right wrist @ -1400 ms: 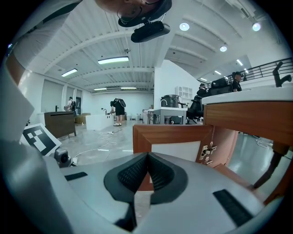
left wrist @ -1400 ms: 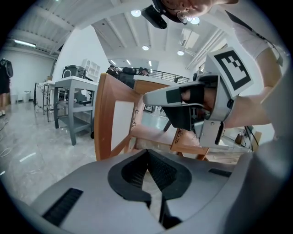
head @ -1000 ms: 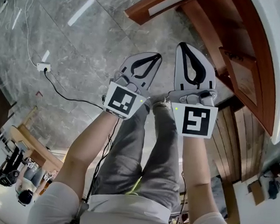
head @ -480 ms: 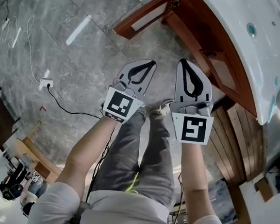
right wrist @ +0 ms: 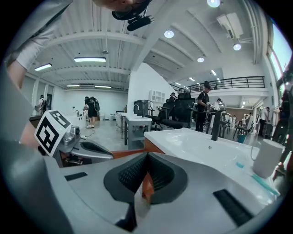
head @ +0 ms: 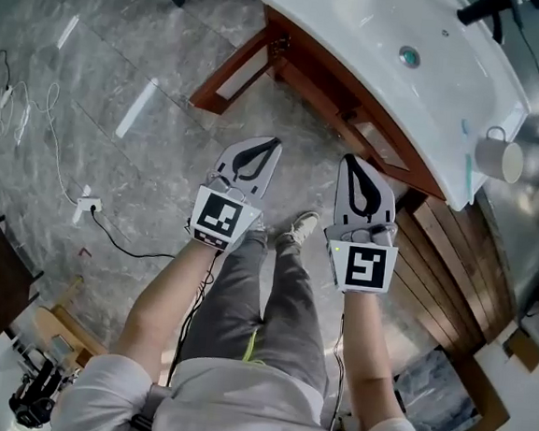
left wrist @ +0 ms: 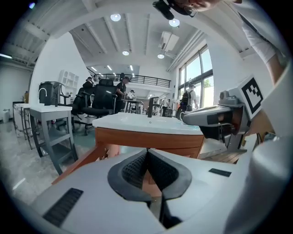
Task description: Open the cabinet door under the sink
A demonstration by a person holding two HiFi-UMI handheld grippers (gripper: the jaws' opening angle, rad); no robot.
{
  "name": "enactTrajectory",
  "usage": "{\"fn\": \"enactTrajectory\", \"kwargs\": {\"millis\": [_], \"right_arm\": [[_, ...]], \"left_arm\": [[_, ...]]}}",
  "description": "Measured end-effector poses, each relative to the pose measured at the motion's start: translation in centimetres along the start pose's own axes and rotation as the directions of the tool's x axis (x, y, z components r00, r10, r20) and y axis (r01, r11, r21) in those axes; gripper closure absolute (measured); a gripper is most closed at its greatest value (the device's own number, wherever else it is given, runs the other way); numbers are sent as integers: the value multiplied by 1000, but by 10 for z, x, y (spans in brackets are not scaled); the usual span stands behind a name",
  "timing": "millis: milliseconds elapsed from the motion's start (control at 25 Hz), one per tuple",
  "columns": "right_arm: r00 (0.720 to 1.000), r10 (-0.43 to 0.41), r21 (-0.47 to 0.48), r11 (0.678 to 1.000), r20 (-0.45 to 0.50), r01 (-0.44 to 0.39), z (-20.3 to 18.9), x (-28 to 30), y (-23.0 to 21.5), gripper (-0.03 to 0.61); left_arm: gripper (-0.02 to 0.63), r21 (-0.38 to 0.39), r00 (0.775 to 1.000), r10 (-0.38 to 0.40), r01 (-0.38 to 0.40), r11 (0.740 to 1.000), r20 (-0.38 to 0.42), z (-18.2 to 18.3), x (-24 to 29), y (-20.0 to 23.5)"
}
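From the head view, both grippers are held out over the person's legs above the grey floor (head: pixel 125 47). The left gripper (head: pixel 262 149) and right gripper (head: pixel 352 168) lie side by side, apart from each other, and point to the far side, toward the cabinet (head: pixel 355 100) under the white sink (head: pixel 378 41). Neither touches it. The door (head: pixel 233 73) at the cabinet's left end stands swung out over the floor. A mug (head: pixel 500 158) sits at the sink's right edge, and a black tap (head: pixel 485 5) is at its far side. A power strip (head: pixel 88 206) with its cable lies on the floor to the left. In the left gripper view the dark pads (left wrist: pixel 135 168) meet at their tips with nothing between them; the sink and cabinet are straight ahead, with the right gripper at the right. In the right gripper view the jaws are likewise closed and empty; only a sliver of the cabinet's wood shows through the gap behind the tips, with the sink ahead and to the right.
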State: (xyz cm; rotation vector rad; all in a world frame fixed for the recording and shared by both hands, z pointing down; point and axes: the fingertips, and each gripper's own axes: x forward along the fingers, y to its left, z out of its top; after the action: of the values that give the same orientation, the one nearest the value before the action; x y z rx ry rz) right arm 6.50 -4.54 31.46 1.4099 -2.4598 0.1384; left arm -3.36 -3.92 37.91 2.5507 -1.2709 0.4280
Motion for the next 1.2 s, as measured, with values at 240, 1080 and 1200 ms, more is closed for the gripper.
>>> {"fn": "enactTrajectory", "kwargs": {"millis": [240,1080,1200], "right_arm": [[998,-62,35,997,-16,63,34,-47,-33,546],[988,-95,103,991,119,83,154,-184,-86,546],[985,-99,96,992,138,86,169,-203,-95,546]], "left_arm": [[597,34,1000,-18,18,999,12,52,-3,-30],[597,118,988,-75,59,991,133,229,-70,-134],[597,119,986,-53,34,992,155,248,-82,-140]]}}
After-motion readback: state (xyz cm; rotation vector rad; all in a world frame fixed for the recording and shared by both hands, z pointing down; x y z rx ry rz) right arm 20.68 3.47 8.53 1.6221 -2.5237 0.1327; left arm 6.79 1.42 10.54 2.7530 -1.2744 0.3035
